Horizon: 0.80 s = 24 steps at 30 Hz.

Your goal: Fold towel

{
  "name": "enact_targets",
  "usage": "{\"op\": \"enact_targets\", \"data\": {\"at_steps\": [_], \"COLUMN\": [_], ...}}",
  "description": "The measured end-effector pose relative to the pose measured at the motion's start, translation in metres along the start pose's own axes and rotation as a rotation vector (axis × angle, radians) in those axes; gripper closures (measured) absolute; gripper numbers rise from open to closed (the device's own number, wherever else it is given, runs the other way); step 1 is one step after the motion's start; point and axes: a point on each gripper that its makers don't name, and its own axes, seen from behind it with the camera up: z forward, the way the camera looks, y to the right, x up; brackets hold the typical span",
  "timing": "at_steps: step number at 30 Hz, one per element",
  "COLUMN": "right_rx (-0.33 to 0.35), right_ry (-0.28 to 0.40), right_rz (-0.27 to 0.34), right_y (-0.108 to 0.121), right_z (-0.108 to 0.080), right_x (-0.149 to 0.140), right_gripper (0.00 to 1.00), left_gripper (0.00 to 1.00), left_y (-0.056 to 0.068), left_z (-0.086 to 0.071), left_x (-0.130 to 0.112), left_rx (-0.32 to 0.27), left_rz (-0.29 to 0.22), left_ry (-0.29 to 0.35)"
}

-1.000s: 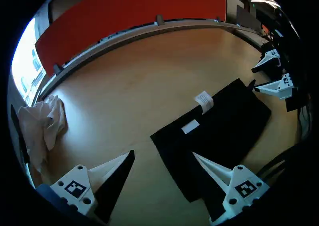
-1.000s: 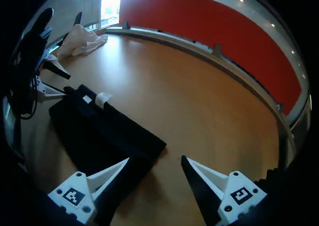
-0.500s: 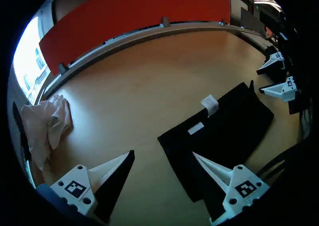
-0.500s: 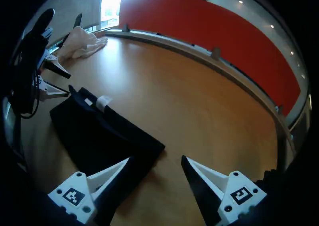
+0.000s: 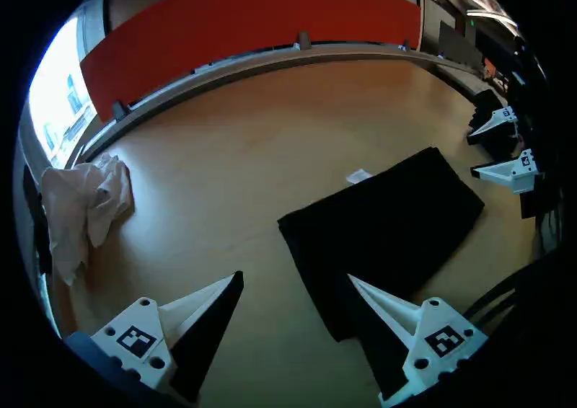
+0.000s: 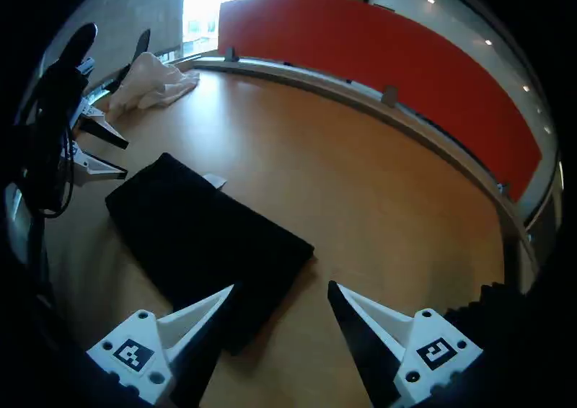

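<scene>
A black towel [image 5: 382, 224] lies folded flat on the wooden table [image 5: 238, 156], a small white tag [image 5: 358, 175] peeking out at its far edge. My left gripper [image 5: 294, 277] is open and hovers at the towel's near end, its right finger over the cloth's corner. In the same view, my right gripper [image 5: 474, 151] stands open just off the towel's far right end. The right gripper view has the towel [image 6: 209, 231] ahead and left of my open right gripper [image 6: 281, 285], with the left gripper [image 6: 124, 158] open beside the far end. Nothing sits between either pair of fingers.
A crumpled pale cloth [image 5: 79, 202] lies at the table's left edge, also seen far off as a pale cloth [image 6: 155, 80]. A red partition [image 5: 245, 26] with a grey rail runs along the table's back edge. Bare wood surrounds the towel.
The raised towel corner near the right gripper has dropped and the towel now lies flat. The tags that showed on top are covered, one peeking at the edge. Both grippers drew slightly back.
</scene>
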Motion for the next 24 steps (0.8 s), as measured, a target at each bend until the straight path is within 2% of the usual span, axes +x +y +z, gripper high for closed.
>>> {"op": "enact_targets", "data": {"at_steps": [12, 18, 24], "right_rx": [-0.004, -0.008, -0.006], "right_ry": [-0.006, -0.003, -0.01], "right_rz": [0.009, 0.01, 0.013], "right_y": [-0.015, -0.02, -0.02], "right_z": [-0.027, -0.036, -0.037], "right_x": [-0.023, -0.029, -0.034], "right_gripper": [0.09, 0.09, 0.09], "left_gripper": [0.04, 0.04, 0.04], "left_y": [0.014, 0.015, 0.014], "left_z": [-0.023, -0.032, -0.036], "left_x": [-0.034, -0.046, -0.05], "left_rx": [-0.004, 0.003, 0.013], "left_rz": [-0.045, -0.077, -0.076], "left_ry": [-0.015, -0.016, -0.015]}}
